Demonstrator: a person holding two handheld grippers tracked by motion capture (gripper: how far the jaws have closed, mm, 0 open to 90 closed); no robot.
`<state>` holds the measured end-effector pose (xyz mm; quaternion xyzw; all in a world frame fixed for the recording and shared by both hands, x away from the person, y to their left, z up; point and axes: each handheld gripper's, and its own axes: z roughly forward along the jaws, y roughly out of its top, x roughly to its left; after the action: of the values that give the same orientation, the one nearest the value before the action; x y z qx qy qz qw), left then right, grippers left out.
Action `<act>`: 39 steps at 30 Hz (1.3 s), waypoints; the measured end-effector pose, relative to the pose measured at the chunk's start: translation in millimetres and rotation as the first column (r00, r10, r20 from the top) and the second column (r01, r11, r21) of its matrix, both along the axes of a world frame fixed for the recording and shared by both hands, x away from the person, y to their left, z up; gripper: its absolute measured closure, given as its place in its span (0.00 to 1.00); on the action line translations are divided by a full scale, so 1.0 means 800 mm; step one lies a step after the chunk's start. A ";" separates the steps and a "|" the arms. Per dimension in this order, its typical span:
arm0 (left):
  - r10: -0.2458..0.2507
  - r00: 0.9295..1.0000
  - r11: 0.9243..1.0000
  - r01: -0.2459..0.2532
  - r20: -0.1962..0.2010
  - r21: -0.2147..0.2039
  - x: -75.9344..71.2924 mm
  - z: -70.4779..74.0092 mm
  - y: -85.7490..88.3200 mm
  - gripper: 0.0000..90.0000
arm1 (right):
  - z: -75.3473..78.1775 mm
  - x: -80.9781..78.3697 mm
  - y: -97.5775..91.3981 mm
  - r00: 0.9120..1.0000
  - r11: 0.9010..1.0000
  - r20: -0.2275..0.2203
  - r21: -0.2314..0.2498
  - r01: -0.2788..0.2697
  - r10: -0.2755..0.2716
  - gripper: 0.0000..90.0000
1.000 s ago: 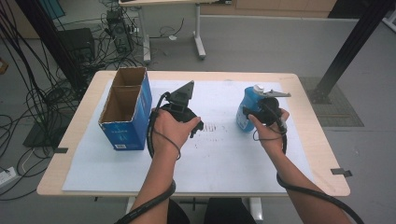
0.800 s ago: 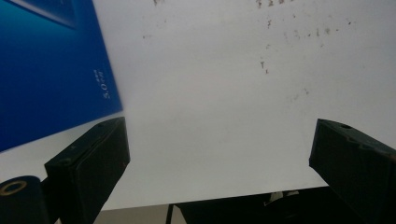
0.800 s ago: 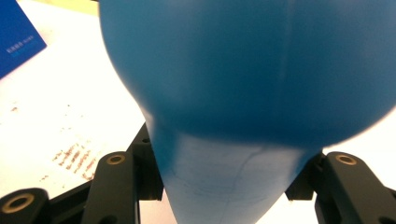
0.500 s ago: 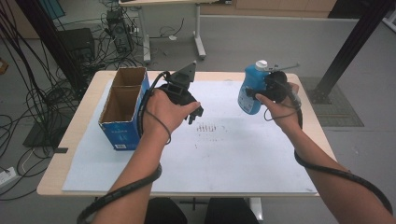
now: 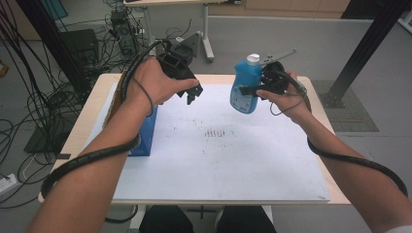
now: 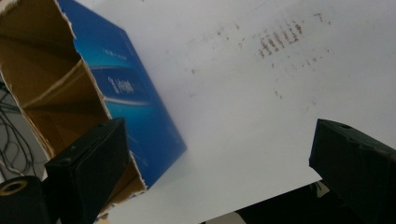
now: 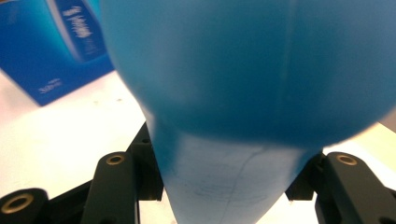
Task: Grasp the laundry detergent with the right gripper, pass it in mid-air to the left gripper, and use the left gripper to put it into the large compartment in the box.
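A blue plastic bottle (image 5: 244, 86) with a white cap hangs in the air over the far right of the table, lifted clear of the white sheet (image 5: 223, 150). My right gripper (image 5: 250, 91) is shut on its side. In the right gripper view the blue bottle (image 7: 243, 93) bulges between the two black jaws. My left gripper (image 5: 193, 94) is raised over the far left of the sheet, open and holding nothing. In the left gripper view its jaws stand wide apart (image 6: 219, 163), above the open-topped blue carton (image 6: 135, 102).
The blue carton (image 5: 145, 136) stands at the table's left edge, mostly behind my left forearm, and appears again as the blue carton (image 7: 51, 46) beyond the bottle. Faint dark marks (image 5: 216, 132) dot the sheet's middle. Cables, a black post and another table's legs lie beyond the far edge.
Both hands have risen and moved toward the far side. The bottle has gone up with the right gripper, off the sheet. The left gripper now hangs beside the carton.
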<state>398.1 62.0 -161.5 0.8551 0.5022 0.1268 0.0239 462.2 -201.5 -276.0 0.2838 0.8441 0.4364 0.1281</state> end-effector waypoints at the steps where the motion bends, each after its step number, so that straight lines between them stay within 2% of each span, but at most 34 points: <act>1: -0.019 1.000 1.000 0.019 0.003 0.004 0.001 0.001 -0.001 0.06 | 0.000 0.001 0.004 1.000 1.000 -0.001 0.000 -0.021 0.021 0.49; 3: -0.072 0.997 0.997 0.072 -0.007 0.009 0.003 0.004 -0.004 0.06 | -0.001 0.002 0.012 0.998 0.998 0.000 -0.008 -0.061 0.061 0.49; 5: -0.130 0.991 0.991 0.131 -0.016 0.013 0.006 0.006 -0.008 0.06 | -0.003 0.004 0.022 0.994 0.994 0.001 -0.012 -0.111 0.111 0.49; 9: -0.201 0.979 0.979 0.202 -0.029 0.024 0.009 0.006 -0.012 0.06 | -0.006 0.004 0.039 0.982 0.982 -0.010 -0.017 -0.187 0.187 0.49; 10: -0.238 0.971 0.970 0.239 -0.037 0.031 0.010 0.006 -0.013 0.06 | -0.007 0.004 0.044 0.979 0.979 -0.013 -0.019 -0.205 0.205 0.49; 12: -0.284 0.957 0.958 0.286 -0.051 0.029 0.010 0.006 -0.014 0.06 | -0.010 0.004 0.051 0.972 0.971 -0.015 -0.021 -0.236 0.236 0.49; 13: -0.315 0.947 0.947 0.317 -0.057 0.039 0.010 0.006 -0.013 0.06 | -0.011 0.004 0.055 0.968 0.968 -0.017 -0.020 -0.252 0.251 0.49; 14: -0.329 0.942 0.943 0.332 -0.062 0.040 0.010 0.007 -0.012 0.06 | -0.013 0.004 0.060 0.963 0.963 -0.024 -0.019 -0.269 0.269 0.49; 17: -0.363 0.930 0.930 0.365 -0.066 0.035 0.012 0.013 -0.009 0.06 | -0.015 0.003 0.070 0.955 0.955 -0.024 -0.031 -0.296 0.295 0.49; 20: -0.394 0.916 0.918 0.397 -0.067 0.025 0.014 0.020 -0.006 0.06 | -0.018 0.001 0.082 0.943 0.943 -0.023 -0.029 -0.332 0.331 0.49; 27: -0.475 0.875 0.878 0.479 -0.092 0.023 0.018 0.032 -0.007 0.06 | -0.024 -0.007 0.108 0.917 0.916 -0.024 -0.028 -0.400 0.399 0.49; 28: -0.480 0.873 0.875 0.484 -0.092 0.024 0.018 0.033 -0.007 0.06 | -0.026 -0.009 0.114 0.911 0.910 -0.026 -0.032 -0.413 0.412 0.49; 30: -0.487 0.869 0.872 0.490 -0.085 0.012 0.019 0.035 -0.007 0.05 | -0.027 -0.011 0.120 0.906 0.904 -0.025 -0.046 -0.424 0.423 0.49; 31: -0.494 0.865 0.868 0.497 -0.089 0.009 0.020 0.036 -0.006 0.05 | -0.027 -0.012 0.123 0.902 0.900 -0.020 -0.049 -0.432 0.432 0.49; 35: -0.516 0.851 0.855 0.519 -0.098 0.007 0.019 0.036 -0.006 0.05 | -0.027 -0.016 0.134 0.886 0.886 -0.018 -0.026 -0.463 0.462 0.49; 37: -0.522 0.846 0.850 0.526 -0.108 0.010 0.019 0.036 -0.005 0.05 | -0.025 -0.019 0.140 0.876 0.876 -0.013 -0.024 -0.483 0.482 0.49; 39: -0.531 0.839 0.846 0.534 -0.117 -0.007 0.017 0.035 -0.004 0.05 | -0.024 -0.022 0.144 0.866 0.866 -0.008 -0.023 -0.500 0.500 0.49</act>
<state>411.6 58.7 -133.2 0.9669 0.2440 0.0728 0.0183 444.8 -86.3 -295.1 0.0543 0.8943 0.4440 0.0135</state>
